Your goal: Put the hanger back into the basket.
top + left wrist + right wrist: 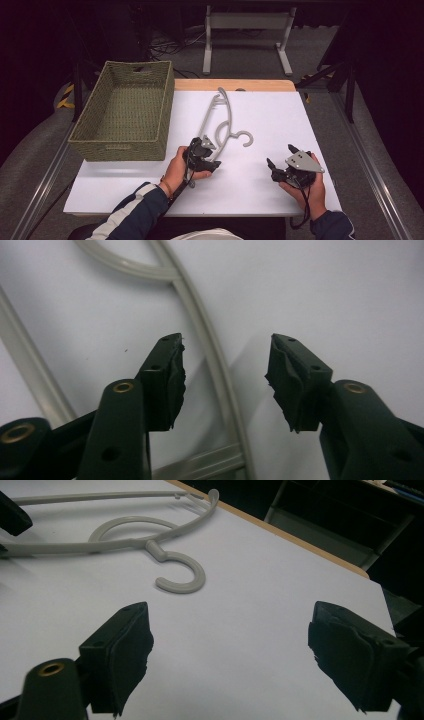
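A grey plastic hanger (231,116) lies flat on the white table top (280,115), its hook (185,580) pointing toward the right side. My left gripper (202,150) is held over the hanger's near end. It is open, and one thin hanger arm (212,355) runs along the table between its jaws, touched by neither pad. My right gripper (281,156) rests near the front right of the table, open wide with nothing between its fingers (125,650). The hook lies a short way ahead of it.
A woven green basket (117,149) with nothing in it stands at the table's left, close beside the hanger. A wooden edge (235,84) runs along the table's far side. A white metal frame (247,22) stands on the floor beyond it.
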{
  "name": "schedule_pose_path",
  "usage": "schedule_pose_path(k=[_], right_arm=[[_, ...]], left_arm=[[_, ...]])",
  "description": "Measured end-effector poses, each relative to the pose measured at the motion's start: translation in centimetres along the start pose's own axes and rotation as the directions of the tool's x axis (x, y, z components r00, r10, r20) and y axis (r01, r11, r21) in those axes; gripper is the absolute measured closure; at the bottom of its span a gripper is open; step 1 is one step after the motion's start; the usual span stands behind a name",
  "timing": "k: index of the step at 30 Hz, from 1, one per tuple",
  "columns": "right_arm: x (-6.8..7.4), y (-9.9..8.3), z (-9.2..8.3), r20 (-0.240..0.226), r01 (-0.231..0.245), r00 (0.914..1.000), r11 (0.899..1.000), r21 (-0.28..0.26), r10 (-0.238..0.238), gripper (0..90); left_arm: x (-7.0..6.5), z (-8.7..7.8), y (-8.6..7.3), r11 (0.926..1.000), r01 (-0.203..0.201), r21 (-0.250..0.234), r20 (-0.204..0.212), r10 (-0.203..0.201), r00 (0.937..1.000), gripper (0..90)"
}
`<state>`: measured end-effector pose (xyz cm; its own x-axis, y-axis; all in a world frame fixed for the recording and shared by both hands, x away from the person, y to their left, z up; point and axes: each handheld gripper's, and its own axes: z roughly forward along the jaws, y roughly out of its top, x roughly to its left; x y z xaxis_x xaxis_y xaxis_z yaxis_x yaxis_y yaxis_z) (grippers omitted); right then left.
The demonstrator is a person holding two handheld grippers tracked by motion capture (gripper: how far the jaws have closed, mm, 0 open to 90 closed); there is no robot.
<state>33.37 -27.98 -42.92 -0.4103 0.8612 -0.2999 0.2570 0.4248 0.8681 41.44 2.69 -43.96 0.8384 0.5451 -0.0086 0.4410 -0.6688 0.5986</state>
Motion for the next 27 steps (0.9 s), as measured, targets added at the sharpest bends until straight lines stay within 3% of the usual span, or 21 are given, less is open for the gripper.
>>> schedule_pose_path(k=[3, 7, 9, 13, 20, 27], right_arm=[[-0.2, -0.1, 0.1, -0.005, -0.015, 0.9999, 1.0, 0.011, 0.015, 17.6], [-0.3, -0.1, 0.2, -0.008, -0.014, 0.9999, 1.0, 0.018, 0.014, 17.6], [-0.1, 0.0, 0.2, -0.01, -0.008, 0.9999, 1.0, 0.021, 0.008, 17.6], [-0.1, -0.1, 0.3, -0.014, -0.008, 0.9999, 1.0, 0.029, 0.008, 17.7], [-0.8, -0.2, 0.2, 0.001, -0.035, 0.9994, 0.999, 0.037, 0.035, 17.7], [-1.4, -0.1, -0.1, 0.024, -0.062, 0.9978, 0.998, 0.026, 0.062, 17.8]], left_arm=[[0.4, 0.3, 0.3, 0.9956, -0.026, 0.09, -0.005, 0.027, 0.9996, 54.8], [0.9, 0.2, 0.7, 0.9932, -0.026, 0.113, 0.021, 0.024, 0.9995, 57.5], [1.0, 0.2, 0.7, 0.9916, -0.047, 0.121, 0.029, 0.044, 0.9986, 73.3], [0.9, 0.0, 0.8, 0.9863, -0.061, 0.153, 0.016, 0.059, 0.9981, 74.6], [1.4, -1.2, -0.5, 0.9791, -0.094, 0.181, 0.045, 0.087, 0.9952, 82.0], [0.9, -0.6, 0.5, 0.9749, -0.105, 0.196, 0.026, 0.101, 0.9945, 79.5]])
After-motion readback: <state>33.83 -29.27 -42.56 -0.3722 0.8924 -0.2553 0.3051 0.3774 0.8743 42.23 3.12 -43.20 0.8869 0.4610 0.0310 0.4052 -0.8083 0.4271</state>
